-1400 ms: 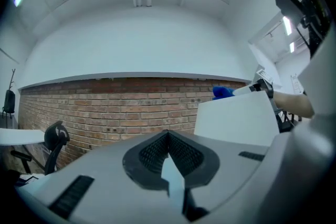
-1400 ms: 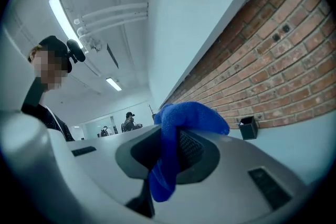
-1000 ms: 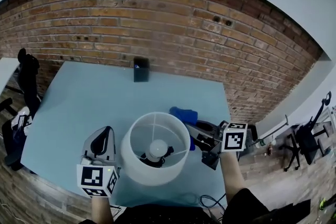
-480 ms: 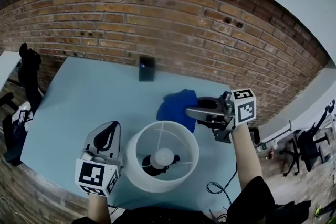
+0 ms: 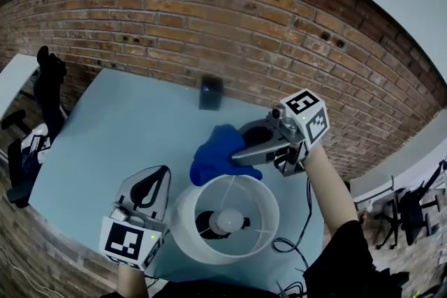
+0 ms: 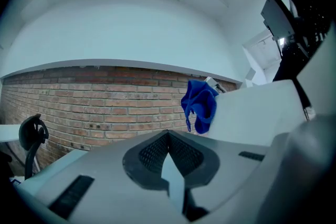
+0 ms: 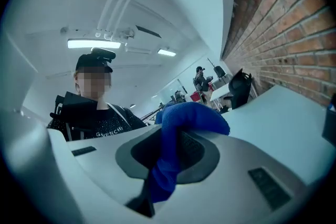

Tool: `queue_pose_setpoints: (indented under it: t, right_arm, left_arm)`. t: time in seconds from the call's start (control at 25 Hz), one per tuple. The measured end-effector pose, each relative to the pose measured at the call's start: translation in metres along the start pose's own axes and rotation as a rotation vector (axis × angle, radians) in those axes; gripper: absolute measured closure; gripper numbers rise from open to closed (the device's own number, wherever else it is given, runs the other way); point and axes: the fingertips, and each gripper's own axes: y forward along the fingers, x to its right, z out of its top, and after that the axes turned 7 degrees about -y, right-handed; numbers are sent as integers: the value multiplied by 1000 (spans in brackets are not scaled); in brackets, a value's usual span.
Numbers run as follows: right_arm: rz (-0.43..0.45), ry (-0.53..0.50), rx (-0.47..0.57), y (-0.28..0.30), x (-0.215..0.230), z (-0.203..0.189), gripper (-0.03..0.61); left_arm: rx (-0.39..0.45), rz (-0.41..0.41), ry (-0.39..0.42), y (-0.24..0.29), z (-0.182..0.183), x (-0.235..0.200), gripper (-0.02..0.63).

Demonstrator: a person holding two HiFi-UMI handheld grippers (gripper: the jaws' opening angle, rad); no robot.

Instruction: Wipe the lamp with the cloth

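Note:
The lamp (image 5: 225,218) stands at the near edge of the pale blue table (image 5: 119,129); I look down into its white drum shade at the bulb (image 5: 227,221). My right gripper (image 5: 239,155) is shut on the blue cloth (image 5: 215,153), which hangs just above the far rim of the shade. In the right gripper view the cloth (image 7: 176,155) is bunched between the jaws. My left gripper (image 5: 162,175) sits left of the shade, shut and empty. The left gripper view shows the cloth (image 6: 199,105) beside the shade's white wall (image 6: 262,113).
A small black box (image 5: 210,92) stands at the far side of the table by the brick wall (image 5: 209,17). A black cable (image 5: 293,244) trails off the near right corner. Chairs stand on the floor at the left (image 5: 47,84) and right (image 5: 412,209).
My right gripper has lifted the cloth off the table at the lamp's right and carried it up and left to the far rim of the shade. The left gripper has stayed beside the lamp.

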Motion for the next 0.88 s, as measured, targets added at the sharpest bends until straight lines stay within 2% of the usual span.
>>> queue_pose_setpoints:
  t: [0.16, 0.32, 0.56, 0.68, 0.88]
  right_arm:
    - [55, 73, -42, 8, 29, -25, 518]
    - [17, 146, -161, 17, 65, -67, 518]
    - [-31, 240, -262, 23, 101, -103, 518]
    - [-23, 208, -289, 29, 97, -92, 518]
    - [50, 57, -301, 45, 61, -41, 518]
  left_arm:
    - [-36, 22, -37, 1, -15, -9, 606]
    - [-58, 62, -59, -3, -32, -20, 606]
    - [-80, 84, -85, -8, -48, -27, 606]
    - [-66, 75, -89, -13, -43, -23, 606]
    - [-17, 66, -83, -24, -17, -12, 606]
